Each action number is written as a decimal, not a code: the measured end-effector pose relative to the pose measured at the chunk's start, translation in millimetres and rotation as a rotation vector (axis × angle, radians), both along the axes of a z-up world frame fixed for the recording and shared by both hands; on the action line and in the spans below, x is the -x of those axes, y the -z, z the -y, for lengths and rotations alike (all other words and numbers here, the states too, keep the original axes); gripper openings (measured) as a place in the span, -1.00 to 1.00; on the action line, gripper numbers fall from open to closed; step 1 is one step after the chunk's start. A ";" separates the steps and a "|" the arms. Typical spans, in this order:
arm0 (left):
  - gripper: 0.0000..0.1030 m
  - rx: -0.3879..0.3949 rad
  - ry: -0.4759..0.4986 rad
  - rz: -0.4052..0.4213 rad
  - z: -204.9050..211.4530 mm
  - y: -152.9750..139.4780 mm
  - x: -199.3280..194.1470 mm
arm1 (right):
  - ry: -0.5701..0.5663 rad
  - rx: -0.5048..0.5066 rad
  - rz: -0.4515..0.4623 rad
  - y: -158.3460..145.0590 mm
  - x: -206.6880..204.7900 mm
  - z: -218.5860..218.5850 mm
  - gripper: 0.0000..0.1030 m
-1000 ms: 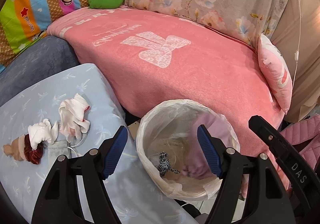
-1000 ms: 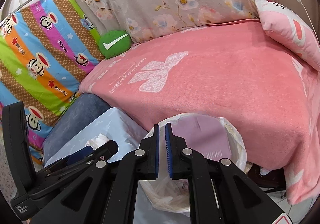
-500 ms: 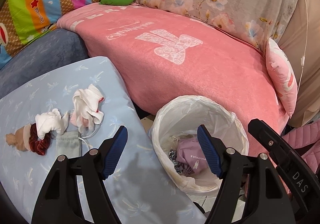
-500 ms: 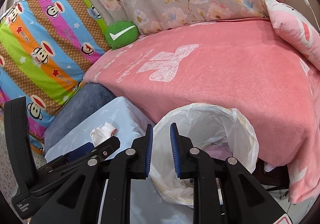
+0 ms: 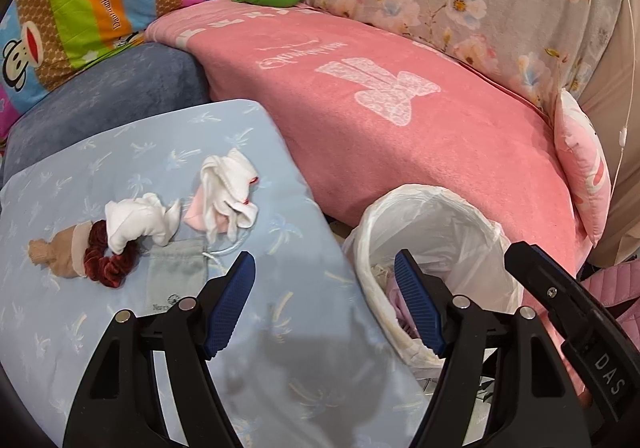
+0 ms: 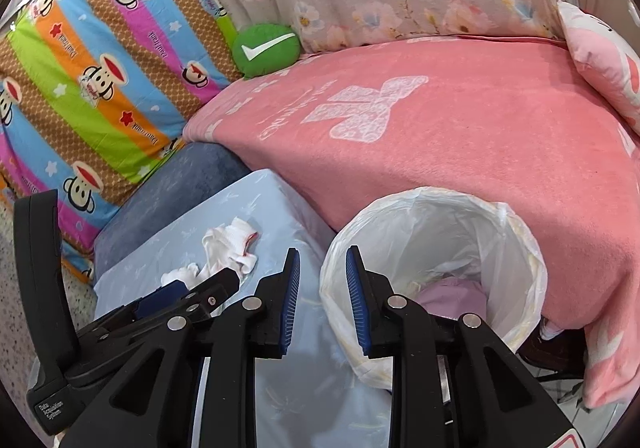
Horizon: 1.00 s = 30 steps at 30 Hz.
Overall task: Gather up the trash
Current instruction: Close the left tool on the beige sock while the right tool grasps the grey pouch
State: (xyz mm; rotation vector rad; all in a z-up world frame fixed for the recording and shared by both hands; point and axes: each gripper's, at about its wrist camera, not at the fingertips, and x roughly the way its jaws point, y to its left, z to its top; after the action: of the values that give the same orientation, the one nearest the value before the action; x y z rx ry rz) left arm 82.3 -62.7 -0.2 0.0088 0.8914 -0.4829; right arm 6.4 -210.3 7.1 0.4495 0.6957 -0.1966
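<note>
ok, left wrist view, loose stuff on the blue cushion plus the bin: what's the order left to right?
Tan sock → dark red scrunchie → grey drawstring pouch → white glove → bin with white liner.

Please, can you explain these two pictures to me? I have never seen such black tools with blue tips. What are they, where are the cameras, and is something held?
A person carries one hand-held gripper in each hand, and a wide-angle camera on each looks forward along its two fingers. The left hand-held gripper stands open and empty over a light blue cushion. On the cushion lie white socks, a dark red scrunchie and a small grey pouch. The right hand-held gripper holds nothing; its jaws have just been opening. Beside the cushion stands a bin with a white bag.
</note>
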 end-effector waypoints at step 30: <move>0.61 -0.027 -0.269 -0.078 -132.7 39.8 -31.0 | -0.204 0.036 -0.099 33.0 -46.1 -111.9 -0.30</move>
State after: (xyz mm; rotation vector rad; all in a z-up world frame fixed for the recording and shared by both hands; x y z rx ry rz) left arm 113.3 70.0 -40.0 -0.1048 0.9592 -0.2212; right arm 52.5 -98.4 -25.9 0.3329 0.8290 -0.0393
